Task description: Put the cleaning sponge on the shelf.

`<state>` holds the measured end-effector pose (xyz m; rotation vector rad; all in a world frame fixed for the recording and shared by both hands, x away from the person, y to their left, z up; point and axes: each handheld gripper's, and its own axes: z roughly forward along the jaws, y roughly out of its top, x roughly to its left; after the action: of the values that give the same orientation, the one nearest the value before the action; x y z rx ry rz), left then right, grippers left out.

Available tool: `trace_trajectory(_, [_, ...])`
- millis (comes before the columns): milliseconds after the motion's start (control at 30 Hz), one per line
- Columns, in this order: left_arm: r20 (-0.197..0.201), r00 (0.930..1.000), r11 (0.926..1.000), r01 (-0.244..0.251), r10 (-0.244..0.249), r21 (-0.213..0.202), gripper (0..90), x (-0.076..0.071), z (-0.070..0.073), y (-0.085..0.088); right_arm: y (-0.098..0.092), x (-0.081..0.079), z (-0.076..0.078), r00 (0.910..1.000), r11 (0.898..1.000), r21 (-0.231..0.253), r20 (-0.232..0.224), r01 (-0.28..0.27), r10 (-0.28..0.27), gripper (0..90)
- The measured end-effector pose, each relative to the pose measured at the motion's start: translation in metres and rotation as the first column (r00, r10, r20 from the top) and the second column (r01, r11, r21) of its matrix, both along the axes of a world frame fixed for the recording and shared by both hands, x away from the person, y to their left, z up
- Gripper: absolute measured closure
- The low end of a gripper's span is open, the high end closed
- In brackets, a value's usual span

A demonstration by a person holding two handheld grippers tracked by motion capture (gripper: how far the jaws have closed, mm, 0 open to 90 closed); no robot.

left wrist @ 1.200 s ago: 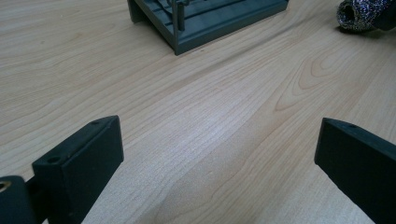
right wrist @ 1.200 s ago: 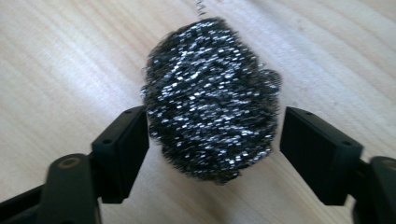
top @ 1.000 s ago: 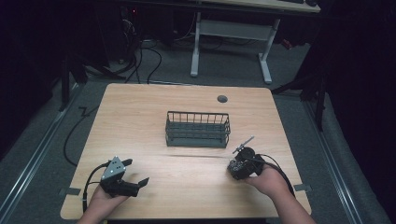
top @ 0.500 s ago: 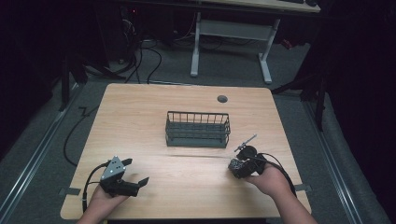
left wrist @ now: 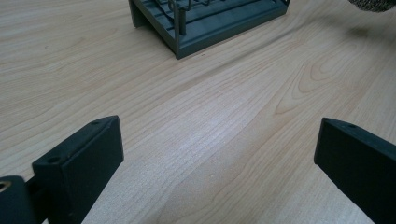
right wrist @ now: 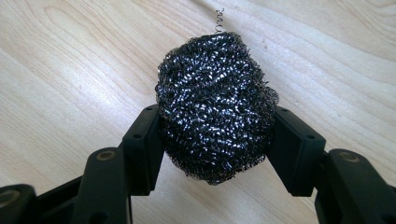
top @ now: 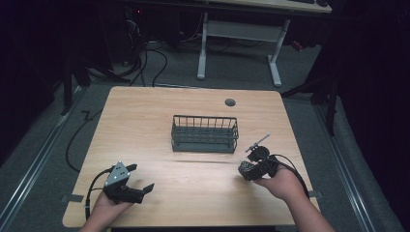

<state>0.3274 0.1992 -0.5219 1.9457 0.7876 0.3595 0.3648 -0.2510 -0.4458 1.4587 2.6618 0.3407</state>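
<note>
Up close, the right gripper (right wrist: 215,135) pinches a steel-wool scourer (right wrist: 215,102), long axis pointing away from the jaws, loose wire outward; from above, it's a dark clump right of the wire basket (top: 205,134); left gripper (left wrist: 219,154) gapes, holding nothing.

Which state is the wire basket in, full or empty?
Empty: in the high view the wire basket holds nothing, and the steel scourer sits clamped in the right gripper.

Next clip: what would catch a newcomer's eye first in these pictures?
First, the dark steel-wool scouring ball squeezed between the jaws of the right gripper, near the right front of the light wooden table. Next, the dark grey wire basket standing at the table's middle. The left gripper rests at the front left, jaws wide apart with nothing between them.
</note>
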Motion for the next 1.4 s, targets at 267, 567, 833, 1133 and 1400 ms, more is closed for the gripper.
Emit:
trace_trajectory(267, [0.002, 1.0, 1.0, 0.006, -0.006, -0.002, 1.9, 0.0, 0.001, 0.001, 0.006, 0.006, 0.016, 0.9997, 0.999, -0.034, -0.013, -0.022, 0.021, 42.5])
trace_trajectory(567, [-0.002, 0.9999, 0.9999, 0.012, -0.012, -0.003, 2.0, -0.001, 0.001, -0.001, 0.011, 0.013, 0.031, 0.9998, 0.999, -0.025, -0.008, -0.02, 0.02, 42.4])
trace_trajectory(833, [-0.005, 0.9999, 0.9999, 0.011, -0.011, -0.002, 2.0, 0.0, 0.0, 0.0, 0.016, 0.022, 0.045, 0.9997, 0.999, -0.027, -0.006, -0.025, 0.025, 42.5])
trace_trajectory(1133, [-0.003, 0.9999, 0.9999, 0.011, -0.011, -0.006, 2.0, 0.001, 0.0, 0.0, 0.024, 0.034, 0.059, 0.9996, 0.999, -0.019, -0.013, -0.026, 0.025, 42.3])
trace_trajectory(1400, [-0.001, 0.9999, 0.9999, 0.011, -0.011, -0.007, 2.1, 0.001, 0.001, 0.001, 0.032, 0.049, 0.073, 0.9997, 1.0, 0.01, -0.015, -0.021, 0.022, 42.3])
